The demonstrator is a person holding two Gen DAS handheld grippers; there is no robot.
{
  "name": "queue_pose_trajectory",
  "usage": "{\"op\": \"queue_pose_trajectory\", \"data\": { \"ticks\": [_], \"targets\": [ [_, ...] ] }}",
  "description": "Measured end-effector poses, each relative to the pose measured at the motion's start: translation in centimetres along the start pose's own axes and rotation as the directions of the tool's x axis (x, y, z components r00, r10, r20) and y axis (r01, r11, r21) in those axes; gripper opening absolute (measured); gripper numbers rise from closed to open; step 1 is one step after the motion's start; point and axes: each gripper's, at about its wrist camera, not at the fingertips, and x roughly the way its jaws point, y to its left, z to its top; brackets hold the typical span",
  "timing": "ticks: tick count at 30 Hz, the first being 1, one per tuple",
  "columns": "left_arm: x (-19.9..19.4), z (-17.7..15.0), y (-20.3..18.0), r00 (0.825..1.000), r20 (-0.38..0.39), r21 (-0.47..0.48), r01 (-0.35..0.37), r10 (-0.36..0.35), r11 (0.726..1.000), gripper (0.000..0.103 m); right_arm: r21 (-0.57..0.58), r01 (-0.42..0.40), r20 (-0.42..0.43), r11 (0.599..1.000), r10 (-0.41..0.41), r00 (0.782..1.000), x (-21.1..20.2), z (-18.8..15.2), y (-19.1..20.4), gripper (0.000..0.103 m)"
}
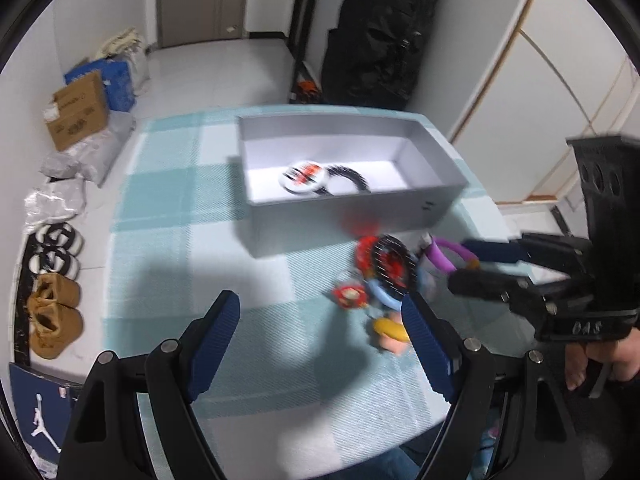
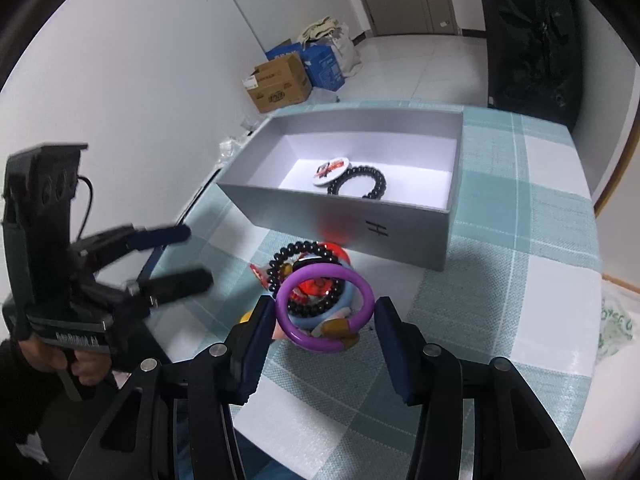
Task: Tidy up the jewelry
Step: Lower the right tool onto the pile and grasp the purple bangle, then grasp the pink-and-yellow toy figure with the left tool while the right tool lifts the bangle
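A grey open box (image 1: 352, 204) (image 2: 340, 220) stands on the checked cloth. Inside lie a round white badge (image 1: 302, 176) (image 2: 331, 171) and a black bead bracelet (image 1: 348, 178) (image 2: 358, 186). In front of the box is a pile of jewelry (image 1: 380, 280): a purple ring bangle (image 2: 325, 308), a second black bead bracelet (image 2: 304, 276), a light blue bangle, red and yellow pieces. My right gripper (image 2: 324, 336) (image 1: 476, 268) is open, its fingers either side of the purple bangle. My left gripper (image 1: 320, 340) (image 2: 188, 256) is open and empty, left of the pile.
The table edge runs on the left; below it on the floor are shoes (image 1: 52, 316), a cardboard box (image 1: 76, 110) (image 2: 278, 82) and blue bags. A black suitcase (image 1: 380, 32) stands behind the table. A crumpled bag (image 2: 618, 320) lies at the right.
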Motion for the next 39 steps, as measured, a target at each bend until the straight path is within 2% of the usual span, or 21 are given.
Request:
{"op": "queue_pose_trajectory", "data": {
  "ticks": [5,12,14,18,20,23,25,33,39],
  "targets": [
    [0.9,-0.9,-2.5,0.999,-0.038,0.074,0.029,-0.026,0.997,0.080,0.040,-0.003,0.048,0.999,0.001,0.999,-1.4,0.1,-0.7,0.050],
    [2.2,-1.4,-4.7,0.998,-0.064,0.160,-0.001,0.011,0.987,0.079,0.065,-0.005,0.104,0.998,-0.002,0.995,-3.2,0.2,-1.0,0.050],
    [2.3,-1.5,-4.9,0.998,-0.066,0.180,-0.008,0.021,0.984,0.069,0.076,-0.005,0.114,0.997,-0.004,0.994,-3.7,0.0,-1.3,0.050],
    [2.9,-1.6,-5.3,0.996,-0.071,0.197,-0.041,0.056,0.980,0.065,0.103,-0.008,0.133,0.995,-0.006,0.991,-4.5,-0.3,-2.1,0.050],
    [2.6,-1.9,-5.1,0.995,-0.078,0.200,-0.048,0.065,0.979,0.045,0.108,-0.004,0.136,0.994,-0.011,0.991,-4.7,-0.2,-2.2,0.050],
    [2.8,-2.2,-4.8,0.993,-0.104,0.202,-0.035,0.057,0.979,0.030,0.115,-0.008,0.146,0.993,-0.009,0.989,-4.8,-0.1,-2.3,0.050],
    [2.5,-2.4,-4.8,0.993,-0.099,0.214,-0.048,0.070,0.976,0.026,0.113,-0.006,0.150,0.994,-0.011,0.989,-5.0,-0.2,-2.3,0.050],
    [2.0,-2.2,-5.1,0.992,-0.112,0.215,-0.040,0.065,0.976,0.025,0.121,-0.011,0.166,0.993,-0.009,0.986,-5.5,-0.3,-2.4,0.050],
    [0.3,-1.2,-4.1,0.997,-0.076,0.162,-0.001,0.014,0.987,0.025,0.118,-0.025,0.180,0.993,0.003,0.984,-5.6,0.1,-2.1,0.050]
  ]
}}
